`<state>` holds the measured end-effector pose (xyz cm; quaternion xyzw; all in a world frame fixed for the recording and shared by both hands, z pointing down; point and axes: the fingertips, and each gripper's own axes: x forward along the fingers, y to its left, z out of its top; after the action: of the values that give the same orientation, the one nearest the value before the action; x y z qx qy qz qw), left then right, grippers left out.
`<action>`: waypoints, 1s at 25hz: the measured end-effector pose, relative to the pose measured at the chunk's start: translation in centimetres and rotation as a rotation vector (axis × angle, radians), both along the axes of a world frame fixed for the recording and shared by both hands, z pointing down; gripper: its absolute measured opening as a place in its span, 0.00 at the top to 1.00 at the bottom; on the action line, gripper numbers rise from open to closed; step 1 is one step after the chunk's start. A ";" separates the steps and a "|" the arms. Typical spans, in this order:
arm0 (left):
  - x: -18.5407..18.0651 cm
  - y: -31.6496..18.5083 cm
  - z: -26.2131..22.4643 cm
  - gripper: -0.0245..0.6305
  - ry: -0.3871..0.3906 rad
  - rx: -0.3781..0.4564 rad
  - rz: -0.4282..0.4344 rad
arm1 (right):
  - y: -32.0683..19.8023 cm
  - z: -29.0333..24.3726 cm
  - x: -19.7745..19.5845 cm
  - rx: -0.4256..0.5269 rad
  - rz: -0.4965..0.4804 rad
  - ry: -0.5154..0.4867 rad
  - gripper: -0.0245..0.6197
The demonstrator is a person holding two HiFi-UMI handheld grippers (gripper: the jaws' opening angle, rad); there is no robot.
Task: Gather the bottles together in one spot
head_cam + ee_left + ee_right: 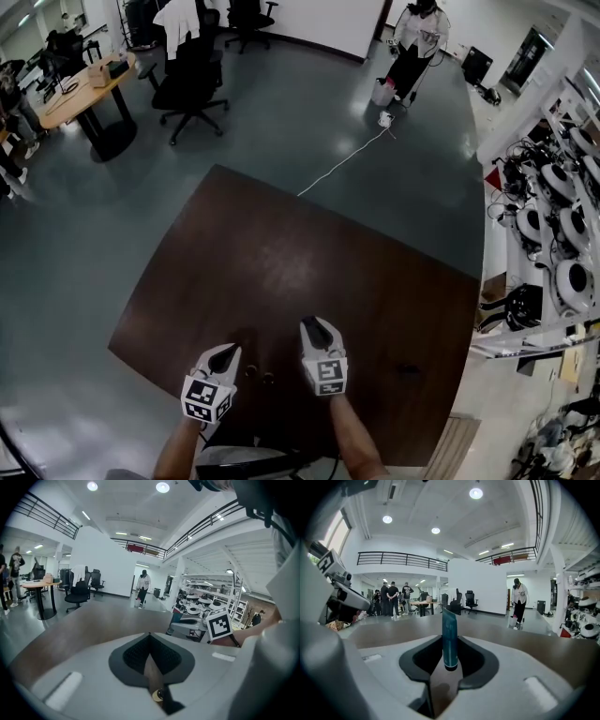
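Head view: left hand-held gripper (225, 354) and right hand-held gripper (319, 324) sit low over the near edge of the dark desk (281, 253). Two small dark bottles (259, 375) stand between them, likely the gathering spot.

Left gripper view: jaws clenched tip to tip, nothing held. A yellow-capped bottle (158, 695) shows on the desk through the gap below.

Right gripper view: pads pinch a teal bottle (450, 637) near its lower end. It is kept upright, probably so it can be stood beside the others.
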<state>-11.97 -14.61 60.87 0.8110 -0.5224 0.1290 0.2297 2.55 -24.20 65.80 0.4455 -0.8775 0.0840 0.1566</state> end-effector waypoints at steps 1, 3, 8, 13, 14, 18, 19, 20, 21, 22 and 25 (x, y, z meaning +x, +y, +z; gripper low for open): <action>0.2 0.4 0.0 0.96 0.000 0.002 0.004 | 0.7 -0.2 0.4 0.002 0.005 -0.002 0.81; 0.8 1.3 -0.2 0.96 0.003 0.007 0.011 | 2.0 -0.6 1.3 0.006 0.014 -0.005 0.81; 2.2 3.0 -0.4 0.96 0.009 0.016 0.029 | 4.9 -1.2 2.9 0.012 0.026 -0.006 0.81; 3.0 4.8 -0.3 0.96 0.010 0.016 0.046 | 7.9 -1.4 3.3 0.006 0.023 -0.018 0.81; 3.1 5.2 -0.3 0.96 0.011 0.017 0.046 | 8.5 -1.3 3.3 0.005 0.020 -0.021 0.81; 3.5 6.5 0.1 0.96 0.015 0.018 0.040 | 10.7 -0.5 3.1 -0.013 -0.002 -0.031 0.81; 3.6 6.9 0.2 0.96 0.015 0.016 0.038 | 11.1 -0.3 3.1 -0.015 -0.009 -0.030 0.81; 3.7 7.2 0.3 0.96 0.017 0.013 0.036 | 11.6 -0.2 3.0 -0.016 -0.016 -0.028 0.81; 3.8 7.5 0.4 0.96 0.019 0.011 0.034 | 11.9 -0.1 2.8 -0.018 -0.023 -0.028 0.81; 3.9 7.8 0.4 0.96 0.020 0.010 0.032 | 12.3 0.0 2.7 -0.021 -0.032 -0.028 0.81; 4.2 8.4 0.8 0.96 0.023 0.005 0.024 | 13.1 0.5 2.4 -0.026 -0.059 -0.022 0.81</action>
<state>-7.81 -6.18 61.72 0.8194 -0.5101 0.1212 0.2317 4.97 -11.08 66.29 0.4164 -0.8908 0.0956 0.1549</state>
